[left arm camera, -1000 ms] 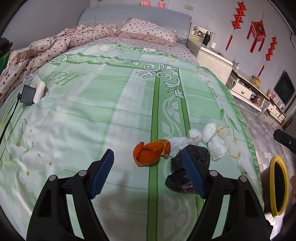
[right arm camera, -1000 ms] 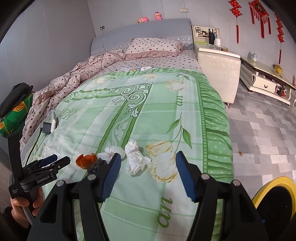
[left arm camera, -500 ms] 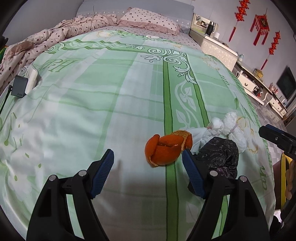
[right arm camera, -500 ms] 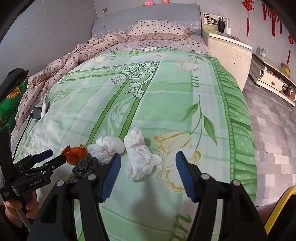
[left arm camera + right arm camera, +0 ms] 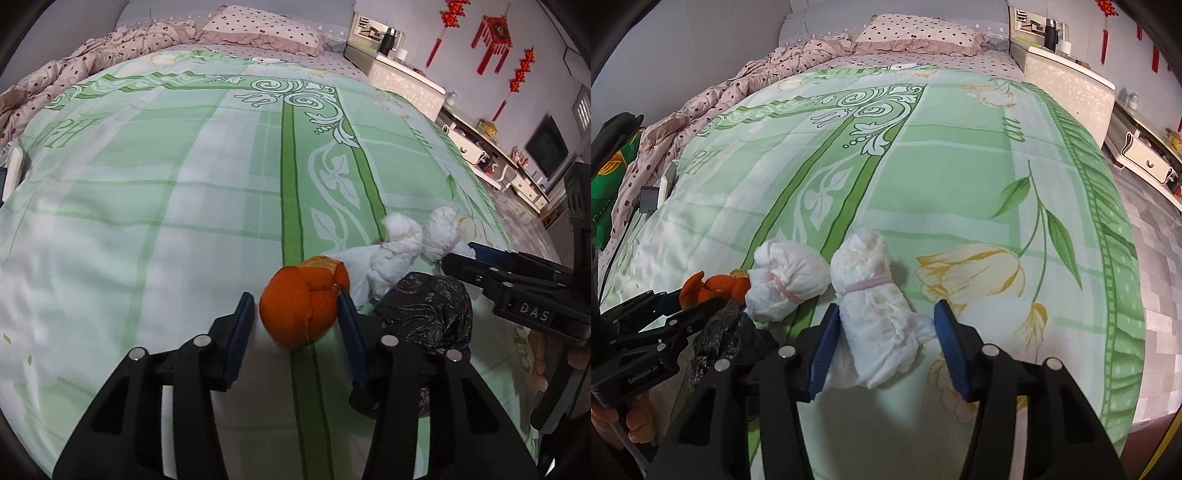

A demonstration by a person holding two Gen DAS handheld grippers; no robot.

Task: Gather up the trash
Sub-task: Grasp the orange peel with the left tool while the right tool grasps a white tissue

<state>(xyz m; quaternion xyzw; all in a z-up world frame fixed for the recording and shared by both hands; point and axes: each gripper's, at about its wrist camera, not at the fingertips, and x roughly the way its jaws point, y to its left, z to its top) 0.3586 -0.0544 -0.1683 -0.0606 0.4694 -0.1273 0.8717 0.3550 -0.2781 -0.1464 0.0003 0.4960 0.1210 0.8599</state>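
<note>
An orange peel [image 5: 301, 308] lies on the green bedspread [image 5: 184, 192], between the blue pads of my left gripper [image 5: 297, 317], whose jaws are partly closed around it; the right pad touches it, the left stands just off. A crumpled black plastic bag [image 5: 430, 314] lies right beside it. Two white tied tissue bundles [image 5: 788, 277] [image 5: 873, 295] lie on the spread. My right gripper [image 5: 884, 328] is open with its jaws either side of the nearer bundle. The left gripper [image 5: 665, 314] also shows in the right wrist view at the peel [image 5: 714, 288].
A pink dotted quilt [image 5: 713, 107] is bunched at the bed's left, with pillows [image 5: 923, 37] at the head. A phone and charger [image 5: 652, 195] lie at the left edge. A white nightstand [image 5: 1067, 77] and low cabinet [image 5: 491, 158] stand right of the bed.
Both grippers have moved forward and down to the trash. The left jaws have narrowed around the orange peel; the right jaws now straddle the nearer white bundle.
</note>
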